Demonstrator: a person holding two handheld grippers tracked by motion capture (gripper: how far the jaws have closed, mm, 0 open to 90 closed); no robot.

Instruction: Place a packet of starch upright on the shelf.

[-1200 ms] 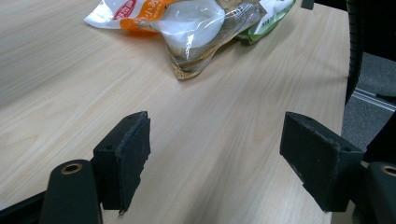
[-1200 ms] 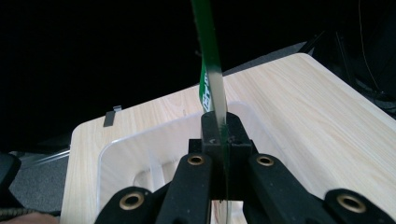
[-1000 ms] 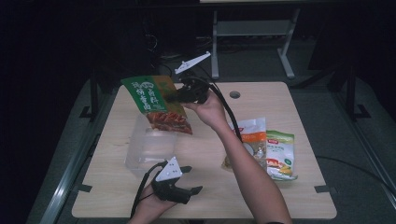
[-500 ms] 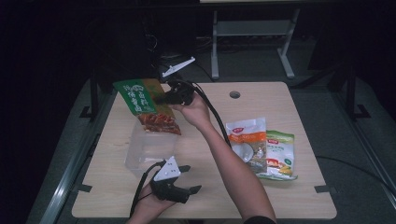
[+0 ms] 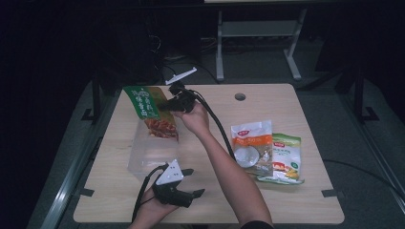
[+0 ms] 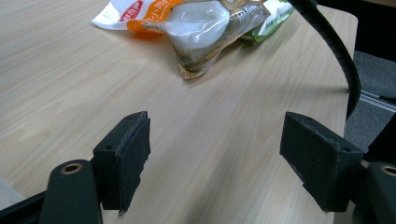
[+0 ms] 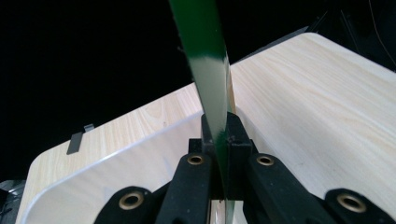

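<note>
My right gripper (image 5: pixel 165 106) is shut on the top of a green snack bag (image 5: pixel 149 110) with red contents. It holds the bag upright and tilted over the clear plastic box (image 5: pixel 149 153) on the left of the table. In the right gripper view the bag's green edge (image 7: pixel 205 70) is pinched between the two pads, with the box's rim (image 7: pixel 112 154) below. My left gripper (image 5: pixel 193 182) rests near the table's front edge, open, with nothing between its pads (image 6: pixel 125 158).
An orange-and-white food bag (image 5: pixel 249 143) and a green bag (image 5: pixel 285 157) lie at the right of the wooden table (image 5: pixel 296 200). The right gripper's black cable (image 6: pixel 334 46) crosses in front of the left gripper. A metal stand (image 5: pixel 258 33) is behind the table.
My right gripper has carried the green bag leftward and down, so that it now hangs low over the clear box. The left gripper has stayed where it was.
</note>
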